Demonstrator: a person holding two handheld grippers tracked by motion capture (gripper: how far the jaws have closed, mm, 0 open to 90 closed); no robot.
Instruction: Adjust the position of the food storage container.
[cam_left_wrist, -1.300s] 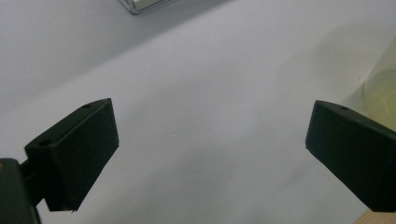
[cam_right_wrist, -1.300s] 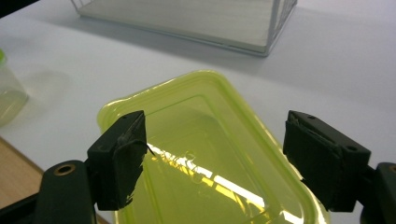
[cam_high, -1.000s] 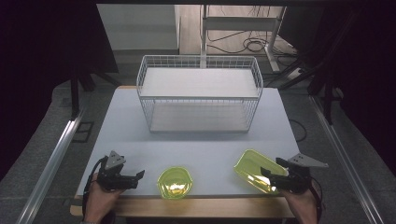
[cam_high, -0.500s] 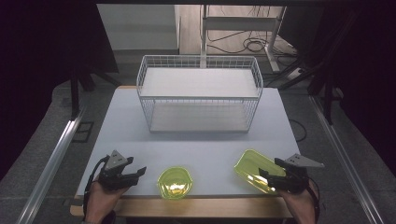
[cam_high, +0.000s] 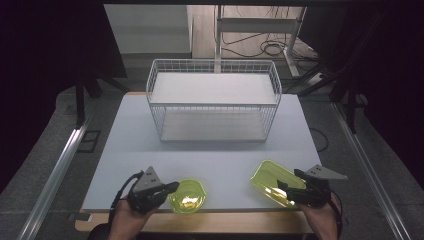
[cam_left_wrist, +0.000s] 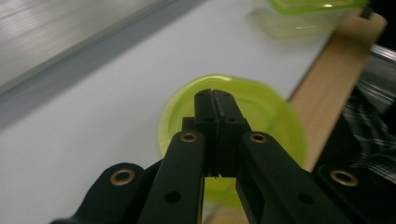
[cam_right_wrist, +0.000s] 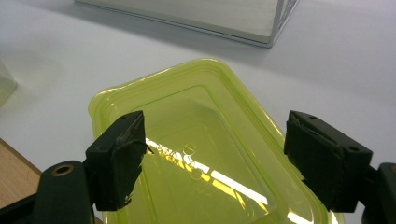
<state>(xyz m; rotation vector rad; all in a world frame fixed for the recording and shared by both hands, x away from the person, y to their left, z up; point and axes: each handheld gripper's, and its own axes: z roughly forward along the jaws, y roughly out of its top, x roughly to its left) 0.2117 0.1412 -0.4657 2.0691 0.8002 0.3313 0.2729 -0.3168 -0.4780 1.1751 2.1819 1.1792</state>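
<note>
A round yellow-green bowl (cam_high: 188, 195) sits near the table's front edge, left of centre. My left gripper (cam_high: 171, 187) is shut, with its tips at the bowl's left rim. In the left gripper view the closed jaws (cam_left_wrist: 215, 95) lie over the bowl (cam_left_wrist: 273, 114) with nothing seen between them. A rectangular yellow-green tray (cam_high: 270, 180) lies at the front right. My right gripper (cam_high: 286, 186) stands open at the tray's right end. In the right gripper view its two jaws (cam_right_wrist: 215, 140) stand wide apart on either side of the tray (cam_right_wrist: 205, 116).
A white wire basket (cam_high: 214, 100) stands at the middle back of the white table (cam_high: 130, 145), and its corner (cam_right_wrist: 275, 23) shows ahead of the right gripper. A wooden strip (cam_left_wrist: 327, 88) runs along the table's front edge. The rectangular tray (cam_left_wrist: 317, 4) appears blurred far off.
My left gripper has moved right, up to the round bowl's rim. The right gripper has crept a little left over the tray's end. Bowl and tray lie where they were.
</note>
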